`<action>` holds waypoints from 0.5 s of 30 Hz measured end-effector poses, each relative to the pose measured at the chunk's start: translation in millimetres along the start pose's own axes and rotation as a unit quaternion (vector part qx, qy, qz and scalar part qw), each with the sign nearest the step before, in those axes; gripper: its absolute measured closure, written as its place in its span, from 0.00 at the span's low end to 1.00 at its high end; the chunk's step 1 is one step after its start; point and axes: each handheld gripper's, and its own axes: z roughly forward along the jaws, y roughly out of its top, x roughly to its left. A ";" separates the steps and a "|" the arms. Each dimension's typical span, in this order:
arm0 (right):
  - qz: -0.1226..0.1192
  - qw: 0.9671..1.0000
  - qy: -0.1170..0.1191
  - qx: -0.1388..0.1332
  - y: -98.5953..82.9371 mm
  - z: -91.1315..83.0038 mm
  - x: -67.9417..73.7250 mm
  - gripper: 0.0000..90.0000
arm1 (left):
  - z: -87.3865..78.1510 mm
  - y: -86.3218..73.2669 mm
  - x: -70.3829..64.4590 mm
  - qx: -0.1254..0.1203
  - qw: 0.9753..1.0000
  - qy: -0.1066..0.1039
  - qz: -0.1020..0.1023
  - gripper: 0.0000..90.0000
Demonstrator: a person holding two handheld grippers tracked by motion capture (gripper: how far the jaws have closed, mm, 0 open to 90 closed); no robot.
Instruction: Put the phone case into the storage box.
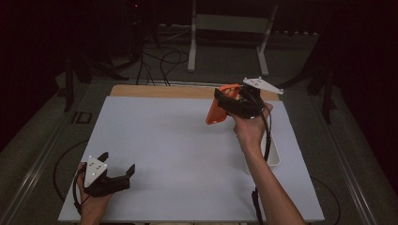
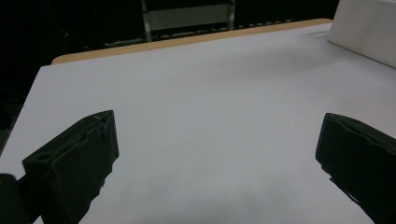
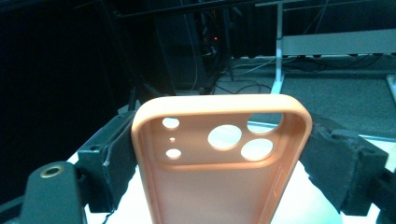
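The orange phone case (image 3: pixel 219 158) is held up in the air above the far right part of the white surface (image 1: pixel 178 140), clamped across its width by the right gripper (image 1: pixel 237 104), whose jaws press on its two long side walls. In the right gripper view its open inner side faces the camera, with the camera cutouts and smaller holes near the top end.

It looks like a thin moulded shell: light, somewhat flexible, probably with a matt, grippy skin rather than a slick one. Empty, its side walls will likely bow inward under a hard squeeze, so a moderate grip is wiser. The present hold across the long edges below the cutouts seems sound; the thin strip beside the camera holes is the weakest place to pinch. It should not break if dropped, but it could twist or pop out of the jaws.

Well away from the case, at the near left corner of the surface, the left gripper (image 1: pixel 117 171) rests with its jaws spread wide and empty. A white container (image 1: pixel 273 157) sits on the surface nearer than the case, beside the right forearm.
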 end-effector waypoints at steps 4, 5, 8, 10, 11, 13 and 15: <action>-0.001 1.000 -0.004 -0.001 2.8 1.2 -1.4 0.19 | 0.0 -0.1 0.2 0.000 1.000 0.000 0.000 0.00; -0.003 1.000 -0.005 -0.001 3.5 1.3 -1.7 0.19 | 0.0 -0.2 0.1 0.001 1.000 0.001 0.001 0.00; -0.004 1.000 -0.010 -0.002 5.0 2.3 -2.9 0.19 | 0.0 -0.2 0.2 0.000 1.000 0.001 0.000 0.00; -0.005 1.000 -0.013 -0.002 6.6 3.0 -4.6 0.19 | -0.1 -0.2 0.3 0.000 1.000 0.001 0.000 0.00; -0.004 1.000 -0.014 -0.002 7.2 3.2 -5.0 0.19 | -0.1 -0.2 0.4 0.000 1.000 0.001 0.000 0.00; -0.005 1.000 -0.016 -0.003 8.7 3.5 -6.2 0.19 | -0.1 -0.3 0.5 0.000 1.000 0.002 0.000 0.00; -0.009 1.000 -0.017 -0.003 9.8 4.1 -7.4 0.19 | -0.1 -0.4 0.6 0.001 1.000 0.002 -0.001 0.00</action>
